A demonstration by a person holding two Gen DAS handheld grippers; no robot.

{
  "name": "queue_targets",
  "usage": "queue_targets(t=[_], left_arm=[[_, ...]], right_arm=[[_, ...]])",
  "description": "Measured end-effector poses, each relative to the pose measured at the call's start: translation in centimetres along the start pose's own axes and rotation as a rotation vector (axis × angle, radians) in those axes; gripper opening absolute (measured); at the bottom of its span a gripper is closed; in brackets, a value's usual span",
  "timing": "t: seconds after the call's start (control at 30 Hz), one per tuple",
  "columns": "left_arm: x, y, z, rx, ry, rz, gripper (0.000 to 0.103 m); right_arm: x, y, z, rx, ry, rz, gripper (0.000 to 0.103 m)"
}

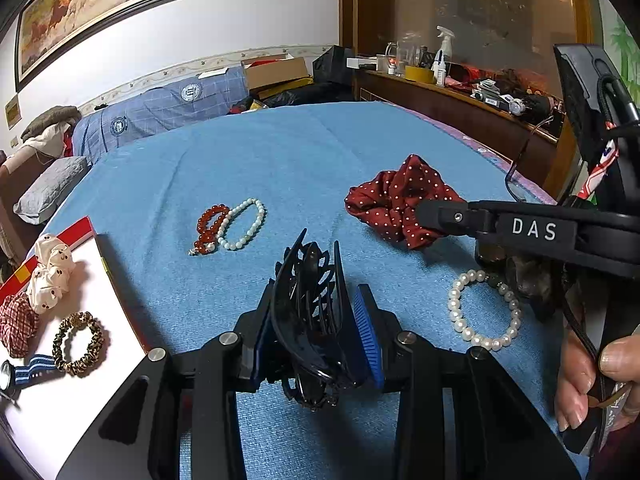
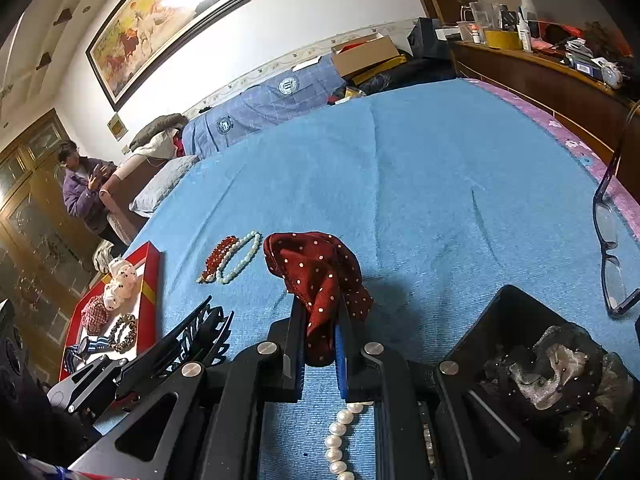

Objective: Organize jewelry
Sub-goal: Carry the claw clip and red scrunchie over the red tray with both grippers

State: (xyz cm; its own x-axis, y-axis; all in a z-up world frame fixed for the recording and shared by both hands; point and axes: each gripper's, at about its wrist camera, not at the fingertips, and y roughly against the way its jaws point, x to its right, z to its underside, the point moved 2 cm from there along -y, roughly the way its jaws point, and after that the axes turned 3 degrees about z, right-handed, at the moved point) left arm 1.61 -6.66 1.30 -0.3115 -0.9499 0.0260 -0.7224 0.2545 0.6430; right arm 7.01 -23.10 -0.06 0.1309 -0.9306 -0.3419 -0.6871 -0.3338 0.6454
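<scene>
I work over the bed, its blue cover spread wide. At its left edge lies the red-rimmed tray, holding a cream scrunchie, a checked one, a leopard hair tie and a striped watch. My left tool is clenched on the black hair claw, pads pressing both its sides, just above the cover and right of the tray. My right tool is clamped on the dotted red scrunchie, which bunches up between the pads; I can't tell whether its far end touches the cover. Glasses lie near the bed's right edge. A dark lace scrunchie sits in a black box beside my right tool. A pearl bracelet lies on the cover under that tool. Farther out, midway between tray and red scrunchie, a red bead bracelet and a pale bead bracelet lie touching.
</scene>
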Motion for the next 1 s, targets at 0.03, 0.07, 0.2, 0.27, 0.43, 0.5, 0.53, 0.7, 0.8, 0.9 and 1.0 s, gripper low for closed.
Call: queue_targets(t=[0.03,0.07,0.2,0.27,0.43,0.5,0.53,0.7,0.8,0.9,1.0], left_arm=[[0.0,0.0,0.0,0.001,0.001,0.0,0.036],[0.0,0.0,0.0,0.001,0.004,0.001,0.036],[0.1,0.0,0.0,0.002,0.006,-0.001,0.036],[0.0,0.0,0.0,0.002,0.006,-0.002,0.036],[-0.2,0.0,0.2,0.003,0.01,-0.005,0.036],[-0.2,0.1,0.2,0.002,0.011,-0.006,0.036],[-0.2,0.1,0.2,0.002,0.01,-0.006,0.036],[-0.3,0.1,0.3,0.004,0.013,-0.008,0.036],[-0.5,0.2,0.3,0.006,0.013,-0.01,0.036],[-0.7,0.4,0.3,0.011,0.018,-0.016,0.036],[-1.2,1.2,0.2,0.027,0.043,-0.009,0.036]], right_arm=[[-0.1,0.0,0.0,0.0,0.003,0.0,0.012],[-0.1,0.0,0.0,0.001,0.005,-0.002,0.012],[-0.2,0.0,0.1,0.003,0.01,-0.006,0.012],[-0.3,0.0,0.1,0.002,0.012,-0.008,0.012],[-0.4,0.1,0.1,0.011,0.016,-0.016,0.012],[-0.5,0.2,0.1,0.014,0.019,-0.019,0.012],[-0.5,0.2,0.1,0.014,0.02,-0.02,0.012],[-0.5,0.2,0.1,0.016,0.02,-0.021,0.012],[-0.5,0.2,0.1,0.02,0.02,-0.024,0.012],[-0.4,0.5,0.1,0.027,0.014,-0.027,0.012],[-0.1,0.9,0.2,0.032,-0.005,-0.035,0.012]])
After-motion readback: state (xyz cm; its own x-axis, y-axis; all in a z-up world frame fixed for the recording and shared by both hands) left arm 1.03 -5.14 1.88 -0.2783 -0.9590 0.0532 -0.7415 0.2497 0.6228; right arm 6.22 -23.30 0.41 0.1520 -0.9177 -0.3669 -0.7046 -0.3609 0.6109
